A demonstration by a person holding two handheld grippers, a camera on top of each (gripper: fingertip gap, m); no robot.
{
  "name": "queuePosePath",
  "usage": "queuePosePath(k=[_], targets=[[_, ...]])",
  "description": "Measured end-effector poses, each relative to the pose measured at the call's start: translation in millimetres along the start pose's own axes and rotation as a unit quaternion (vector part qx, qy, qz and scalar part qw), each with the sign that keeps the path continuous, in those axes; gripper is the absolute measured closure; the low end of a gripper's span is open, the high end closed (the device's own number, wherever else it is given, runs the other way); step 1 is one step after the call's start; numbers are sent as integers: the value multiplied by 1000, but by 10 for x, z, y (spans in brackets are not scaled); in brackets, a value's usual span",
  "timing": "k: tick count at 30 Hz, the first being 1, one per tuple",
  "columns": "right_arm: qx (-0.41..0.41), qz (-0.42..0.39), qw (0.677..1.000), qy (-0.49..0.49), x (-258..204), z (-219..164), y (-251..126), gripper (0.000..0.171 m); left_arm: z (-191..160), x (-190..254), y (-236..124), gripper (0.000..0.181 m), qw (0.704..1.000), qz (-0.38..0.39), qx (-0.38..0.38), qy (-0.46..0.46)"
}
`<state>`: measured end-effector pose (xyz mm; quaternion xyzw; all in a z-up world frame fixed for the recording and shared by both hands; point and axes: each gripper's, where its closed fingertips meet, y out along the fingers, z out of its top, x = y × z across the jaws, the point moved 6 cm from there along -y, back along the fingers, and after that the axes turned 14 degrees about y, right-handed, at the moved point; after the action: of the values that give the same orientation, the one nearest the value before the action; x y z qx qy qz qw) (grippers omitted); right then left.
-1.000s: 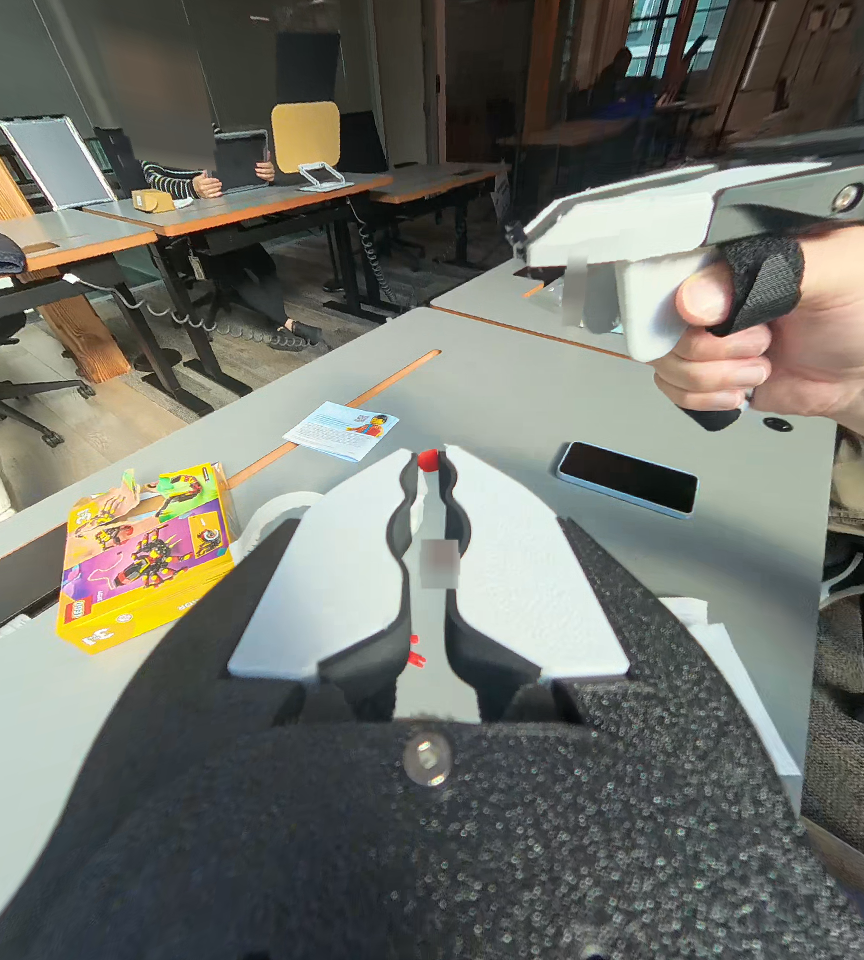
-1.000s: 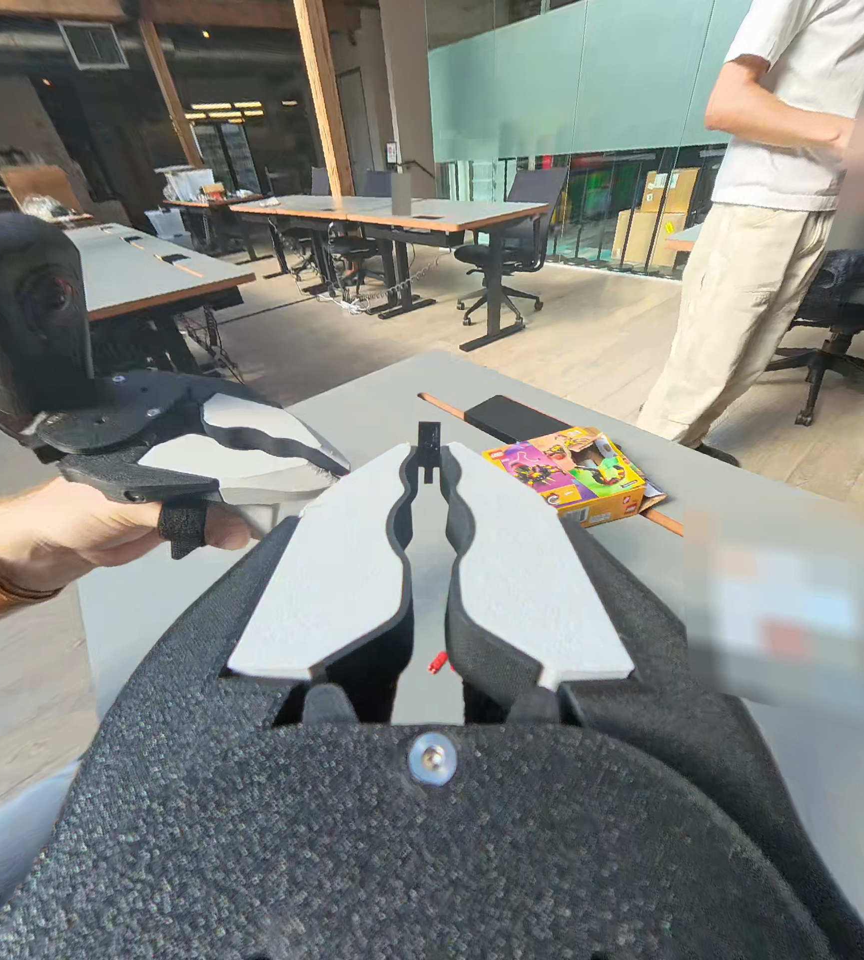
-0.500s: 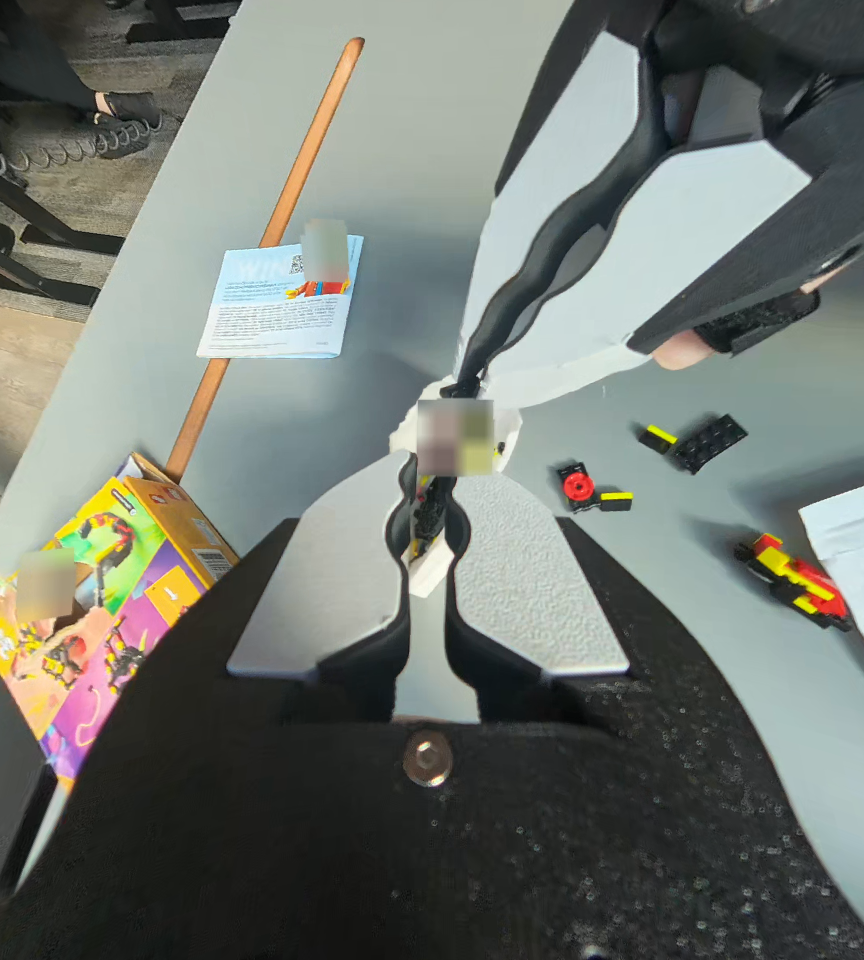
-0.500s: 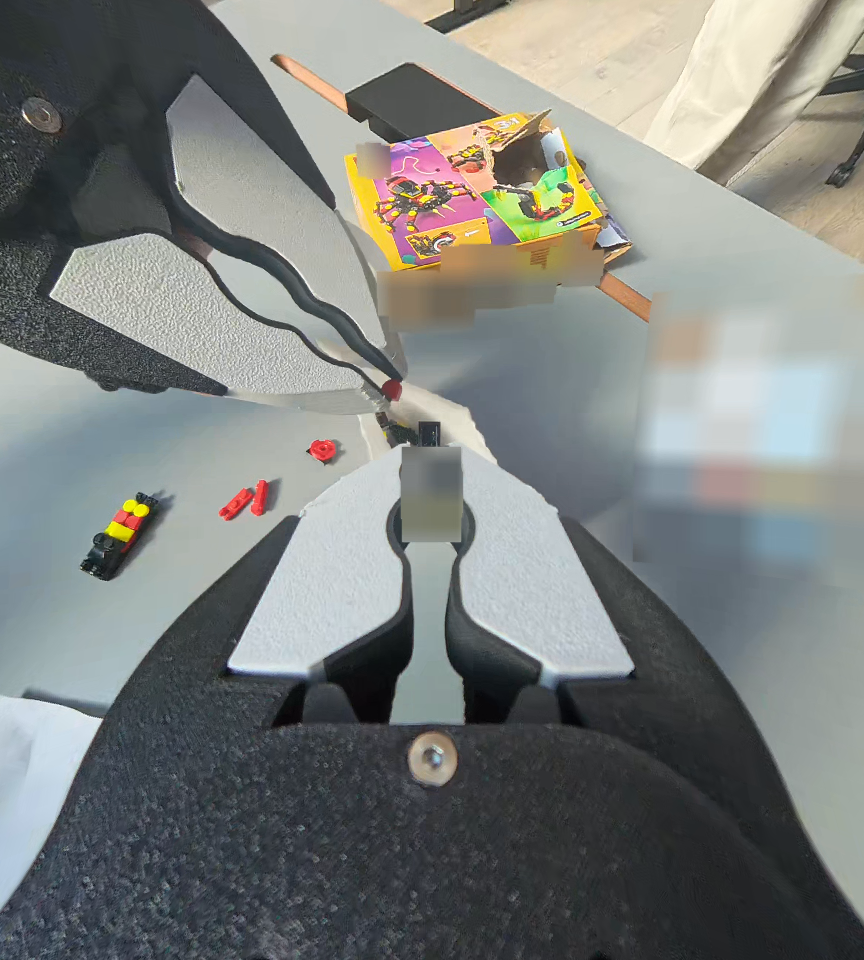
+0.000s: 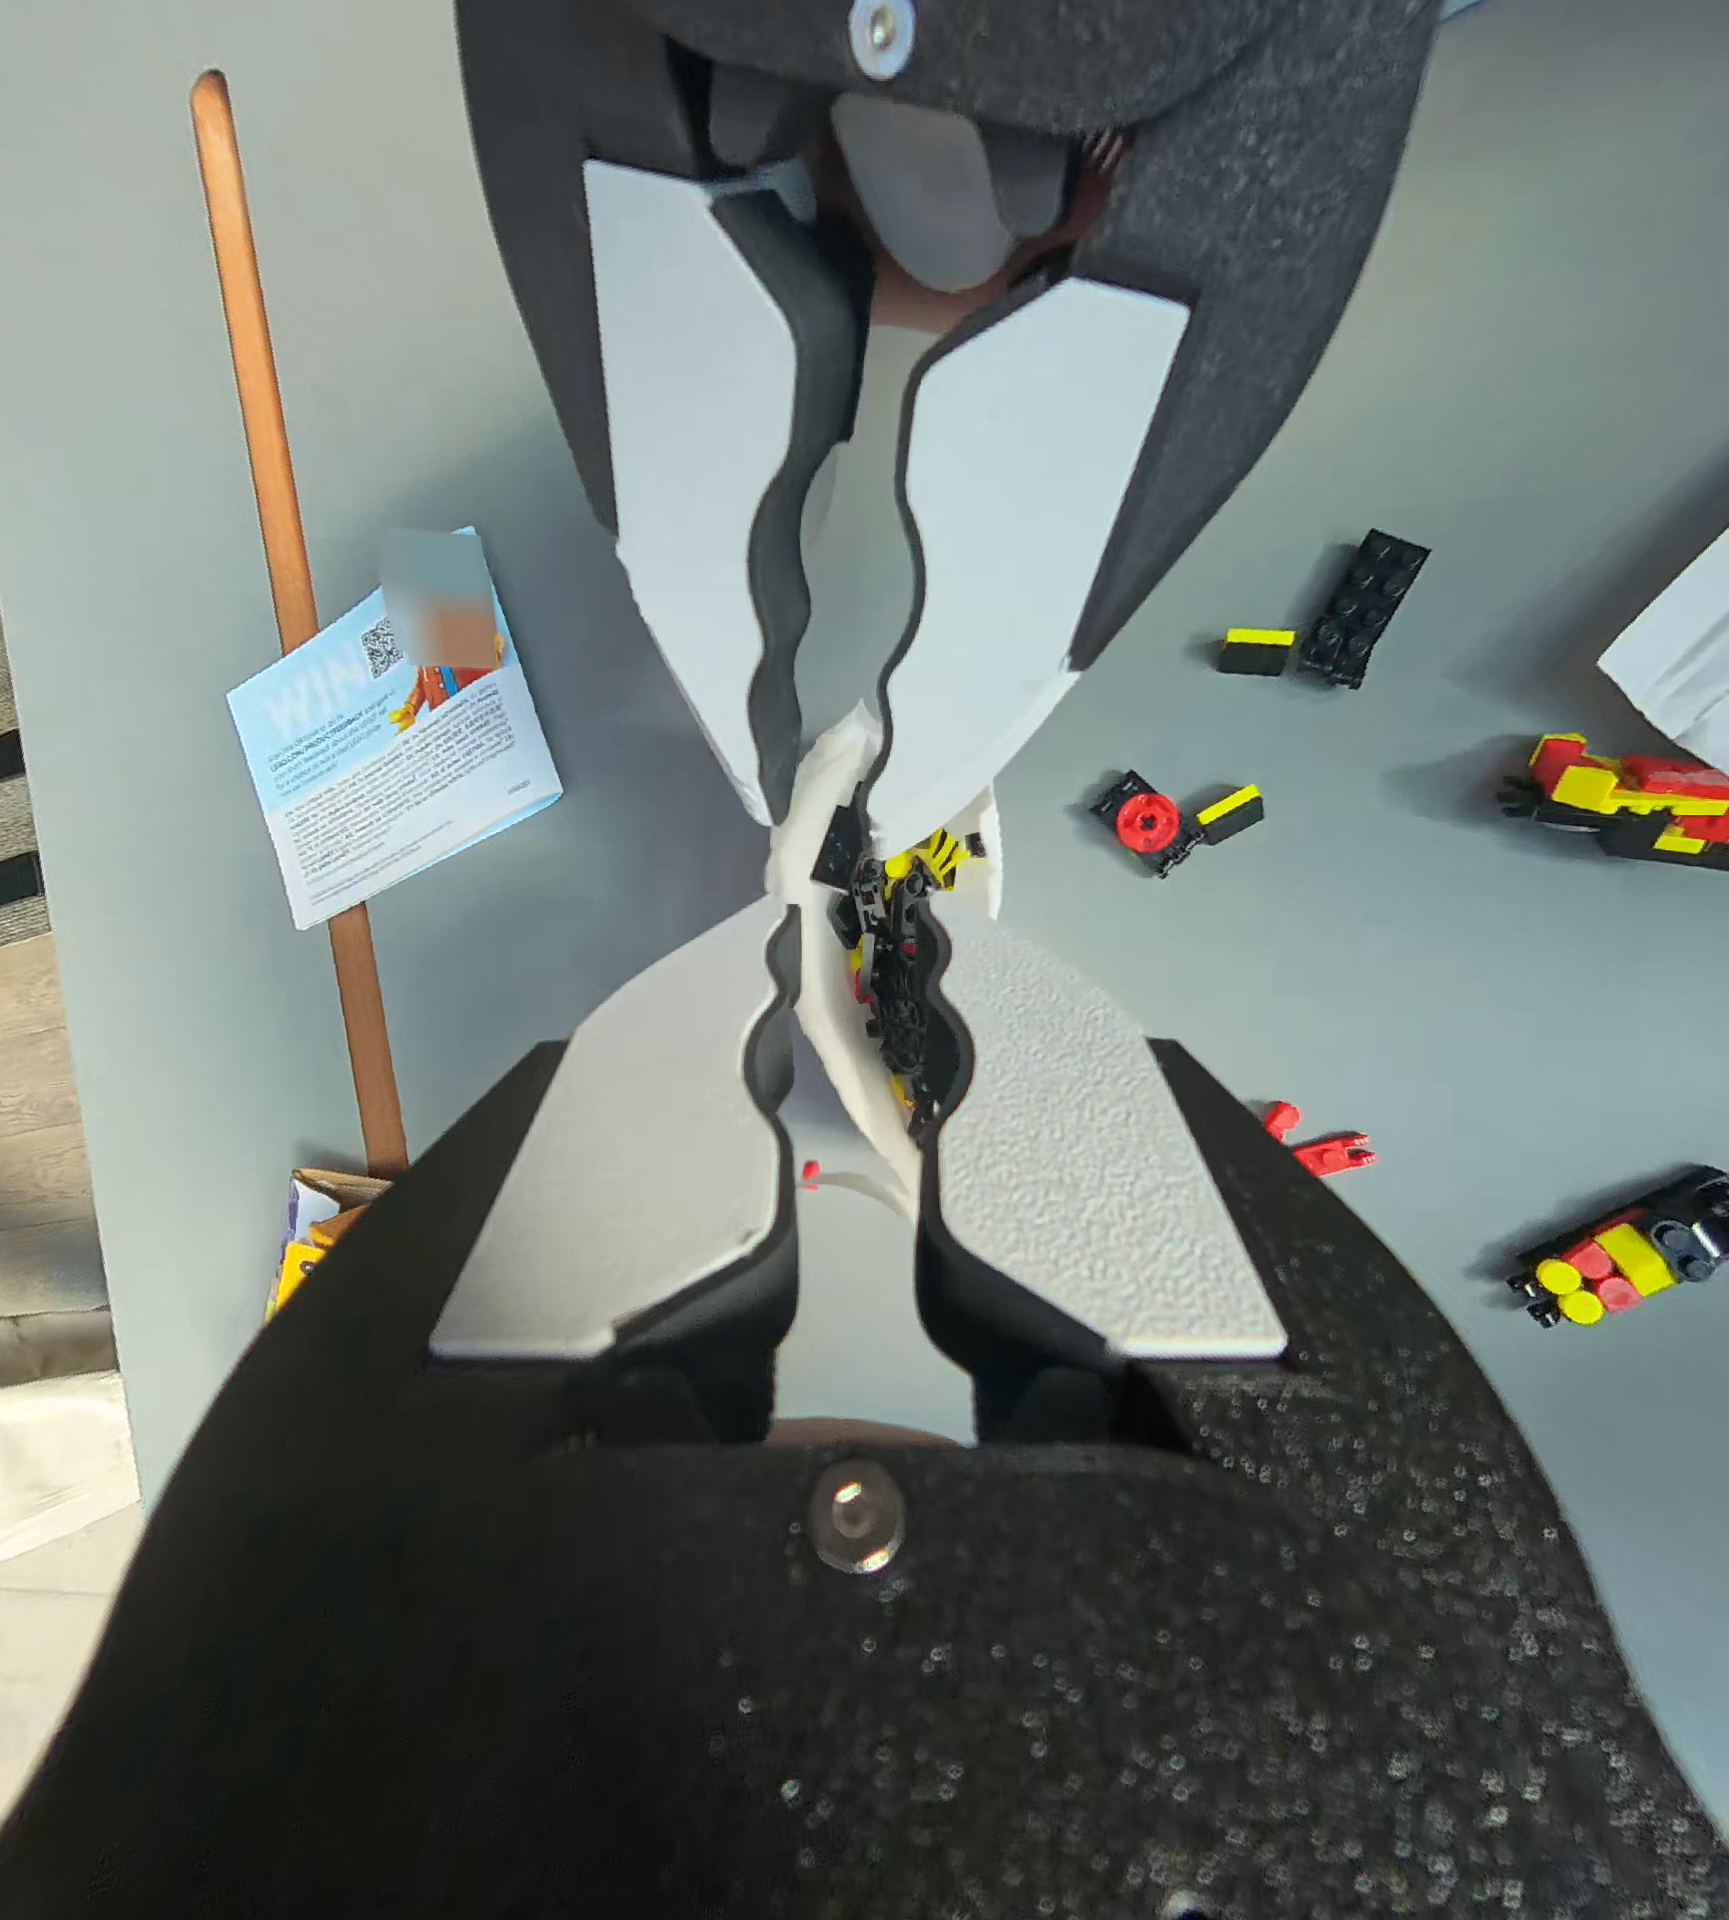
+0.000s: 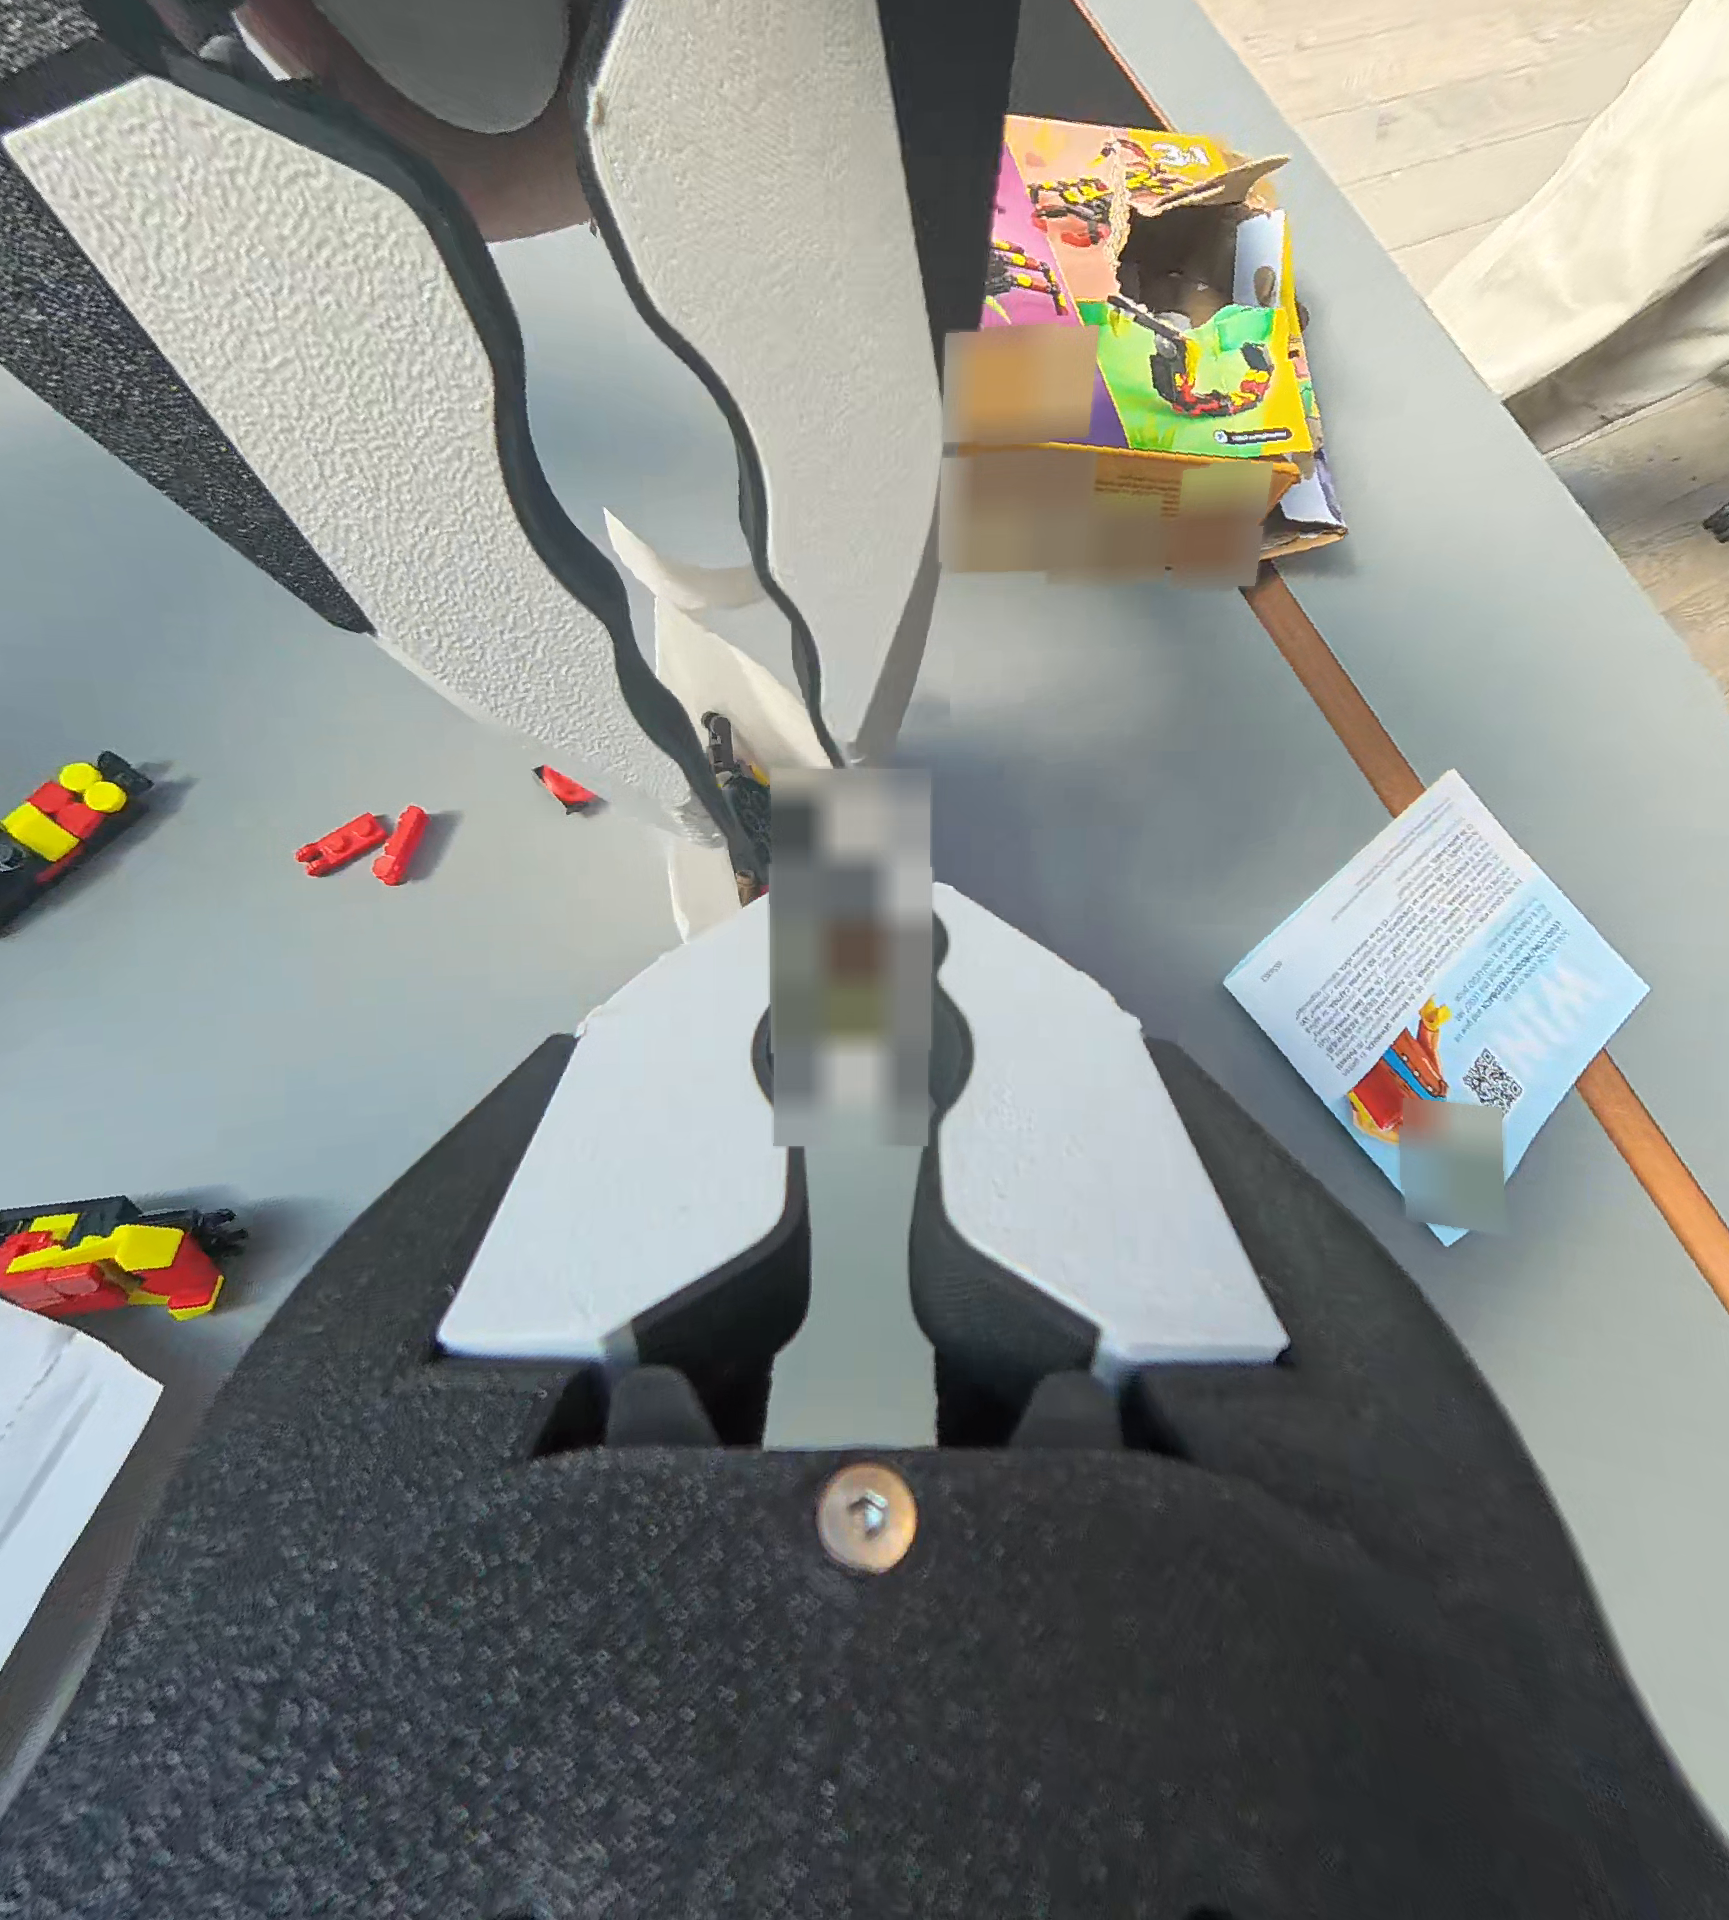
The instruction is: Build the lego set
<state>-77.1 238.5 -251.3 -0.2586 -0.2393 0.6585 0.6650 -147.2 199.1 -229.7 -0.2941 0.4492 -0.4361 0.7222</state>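
The lego pieces that matter now are the black and yellow ones (image 5: 891, 966) lying in a torn white paper bag (image 5: 798, 831) in the middle of the grey counter (image 5: 1462, 416). Both tools point steeply down at it from opposite sides, tips almost meeting over the tear, which looks like picking the next part out of the pile.

The left hand-held gripper (image 5: 865, 925) shows a narrow gap between its fingers with nothing visibly pinched. The right hand-held gripper (image 5: 829, 810) has its fingers drawn close together. A small black part sits right at its tip, but I cannot tell whether it is gripped (in the right wrist view a blur patch covers that tip).

Spread out to one side, well apart from the bag, are a red and yellow sub-assembly (image 5: 1639, 800), a black one with yellow and red studs (image 5: 1629, 1262), a black plate (image 5: 1364, 608), a red round piece on a black base (image 5: 1146, 816) and two small red parts (image 5: 1317, 1138). They seem to be set there so they stay sorted. A blue leaflet (image 5: 392, 727) and the opened set box (image 6: 1182, 312) lie on the other side.

A second ago both tools were raised, facing the room. Half a second ago they were tilting down and the left tip carried a red bit, which is no longer there.
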Motion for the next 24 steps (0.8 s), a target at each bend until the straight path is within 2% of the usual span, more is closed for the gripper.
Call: queuePosePath(k=[2, 5, 9, 12, 14, 17, 19, 20, 22, 24], targets=[[8, 0, 1000, -13, -32, 33, -27, 158, 46, 1, -28, 181, 999, -2, 37, -3], [-1, -5, 999, -42, -108, 75, -60, 157, 101, -47, -46, 181, 998, 1, 58, -20], [-4, -15, 999, -52, -161, 170, -170, 156, 1, -10, -50, 181, 1000, -14, -8, -11], [-4, -9, 999, -35, -175, 162, -205, 154, -48, -33, -258, 181, 999, 35, -2, -35], [-5, -32, 999, -42, -154, 145, -213, 152, -161, -33, -542, 181, 992, 101, -28, -65], [42, -21, 999, -15, -350, 231, -271, 152, -494, 350, -1090, 176, 963, 217, -56, -148], [56, -18, 998, -20, -610, 209, -305, 151, -888, 842, -1221, 170, 945, 250, -76, -198], [72, -16, 997, -22, -733, 175, -320, 151, -1123, 1068, -1178, 165, 937, 256, -92, -218], [108, 9, 994, -3, -927, 75, -328, 152, -1579, 1433, -947, 154, 930, 223, -121, -267], [134, 22, 991, 15, -991, -39, -316, 153, -1875, 1605, -732, 144, 932, 192, -105, -290]])
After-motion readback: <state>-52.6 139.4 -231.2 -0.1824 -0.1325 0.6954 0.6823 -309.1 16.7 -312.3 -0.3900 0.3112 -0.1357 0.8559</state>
